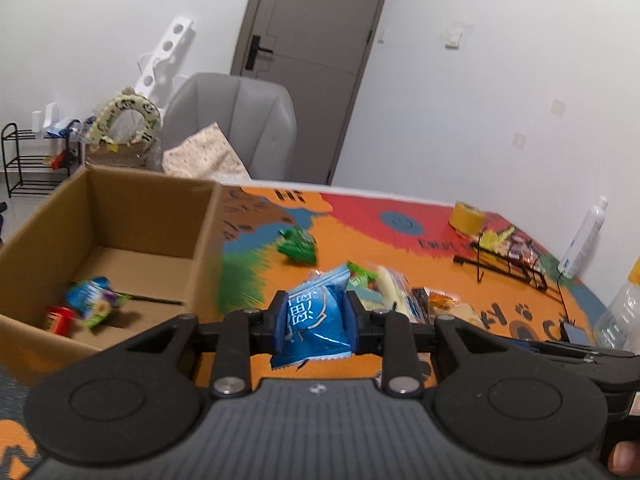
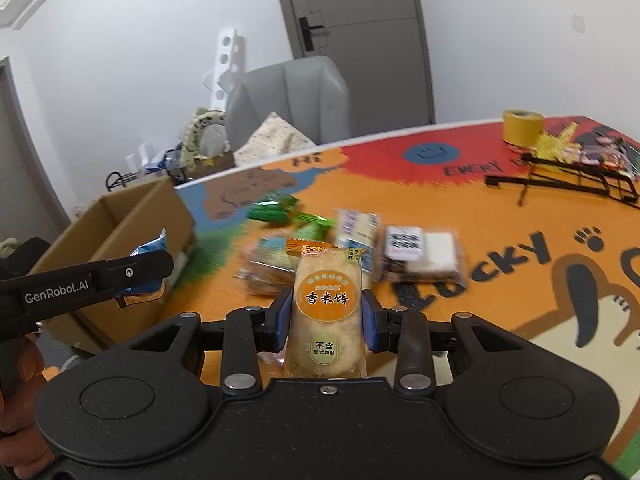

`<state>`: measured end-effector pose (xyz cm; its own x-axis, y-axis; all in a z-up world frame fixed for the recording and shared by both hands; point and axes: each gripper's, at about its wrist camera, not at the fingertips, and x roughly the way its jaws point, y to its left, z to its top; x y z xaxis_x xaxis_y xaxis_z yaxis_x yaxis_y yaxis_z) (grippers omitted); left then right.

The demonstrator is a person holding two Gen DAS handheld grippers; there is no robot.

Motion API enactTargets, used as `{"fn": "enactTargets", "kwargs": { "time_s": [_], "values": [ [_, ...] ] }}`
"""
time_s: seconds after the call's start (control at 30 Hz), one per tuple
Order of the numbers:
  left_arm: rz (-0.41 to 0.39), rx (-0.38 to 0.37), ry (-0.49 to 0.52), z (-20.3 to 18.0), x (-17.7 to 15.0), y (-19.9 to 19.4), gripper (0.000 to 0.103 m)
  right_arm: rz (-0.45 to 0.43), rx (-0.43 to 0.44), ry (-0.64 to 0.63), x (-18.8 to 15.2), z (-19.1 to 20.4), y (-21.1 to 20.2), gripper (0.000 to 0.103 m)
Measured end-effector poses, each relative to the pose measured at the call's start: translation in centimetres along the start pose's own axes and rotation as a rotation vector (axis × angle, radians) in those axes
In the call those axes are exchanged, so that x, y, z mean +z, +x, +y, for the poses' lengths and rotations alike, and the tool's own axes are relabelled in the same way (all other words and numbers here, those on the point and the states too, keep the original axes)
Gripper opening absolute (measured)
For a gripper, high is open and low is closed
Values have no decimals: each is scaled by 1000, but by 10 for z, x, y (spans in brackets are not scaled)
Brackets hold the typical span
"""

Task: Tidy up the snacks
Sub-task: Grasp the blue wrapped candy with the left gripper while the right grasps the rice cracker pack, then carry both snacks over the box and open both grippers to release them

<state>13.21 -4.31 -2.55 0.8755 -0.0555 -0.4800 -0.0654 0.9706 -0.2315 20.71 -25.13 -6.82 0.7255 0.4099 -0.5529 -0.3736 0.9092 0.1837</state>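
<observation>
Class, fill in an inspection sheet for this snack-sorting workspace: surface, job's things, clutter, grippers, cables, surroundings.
Surface: colourful mat.
Job's things: cardboard box holding two snacks; loose snack pile on mat.
Clutter: tape roll, wire rack, bottle.
Grippers: left hand-held gripper shut on blue packet; right hand-held gripper shut on rice cracker.
Cables: nothing seen.
Surroundings: door, grey chair, shoe rack.

One cardboard box [image 1: 120,216] (two grippers [image 1: 316,312]).

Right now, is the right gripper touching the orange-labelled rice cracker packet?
Touching: the right wrist view shows the right gripper with both blue pads pressed against the rice cracker packet.
</observation>
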Motion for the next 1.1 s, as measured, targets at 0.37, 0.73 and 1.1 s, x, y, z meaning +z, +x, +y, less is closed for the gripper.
{"fn": "enactTargets", "kwargs": {
  "time_s": [0.37,0.73,1.1],
  "values": [
    [-83,62,-59,48,11,-49,28,-42,77,-64,13,54,-8,34],
    [-135,97,-133,102,12,-83,28,-67,114,-146,25,112,-10,34],
    [-155,113,-180,143,15,-88,28,-52,116,-187,30,154,5,34]
  ]
}}
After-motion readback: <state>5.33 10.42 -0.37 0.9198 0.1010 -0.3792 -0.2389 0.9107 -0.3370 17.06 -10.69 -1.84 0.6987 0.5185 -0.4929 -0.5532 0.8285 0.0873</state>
